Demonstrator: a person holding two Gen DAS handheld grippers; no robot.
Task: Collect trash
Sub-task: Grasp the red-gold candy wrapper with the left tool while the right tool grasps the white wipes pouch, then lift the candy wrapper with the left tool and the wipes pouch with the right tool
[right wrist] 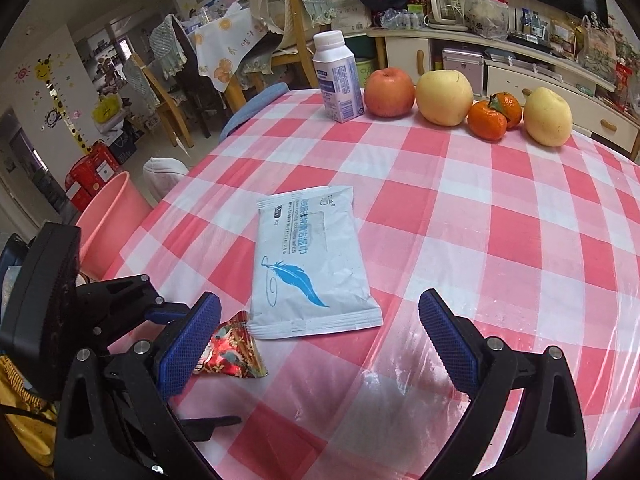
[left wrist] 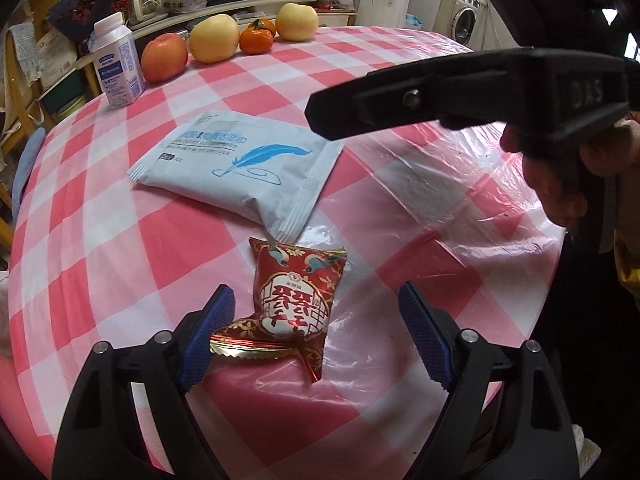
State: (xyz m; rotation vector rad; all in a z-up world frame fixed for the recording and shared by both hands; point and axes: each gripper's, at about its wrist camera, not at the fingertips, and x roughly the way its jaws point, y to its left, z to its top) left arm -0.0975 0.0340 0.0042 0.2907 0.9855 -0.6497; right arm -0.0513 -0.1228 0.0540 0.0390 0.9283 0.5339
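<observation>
Table: one, covered by a pink-and-white checked cloth under clear plastic film; everything counted below rests on it except the bin and the grippers.
Pink bin: one, on the floor beside the table edge; seen only in the right wrist view.
Grippers: two, both hand-held, each with blue ribbed pads.
Left gripper: jaws spread, angled down over the red snack wrapper; the wrapper lies between the pads, its crimped gold end just beside the left pad, while the right pad stands clear of it. No pinch is visible.
Right gripper: jaws spread wide with nothing between them, poised above bare cloth just in front of the wipes pack.
Wipes pack: one, flat, pale blue-white with a blue feather print, near the table's middle; one corner lies just beside the snack wrapper.
Red snack wrapper: one, red and gold with printed characters, crumpled, near the table's near edge.
Milk carton: one, upright, white cap, at the far edge.
Fruit, far edge in a row: five pieces.
Apple: one, reddish, just beside the carton.
Yellow pears: two.
Tangerines: two, touching, between the pears.
</observation>
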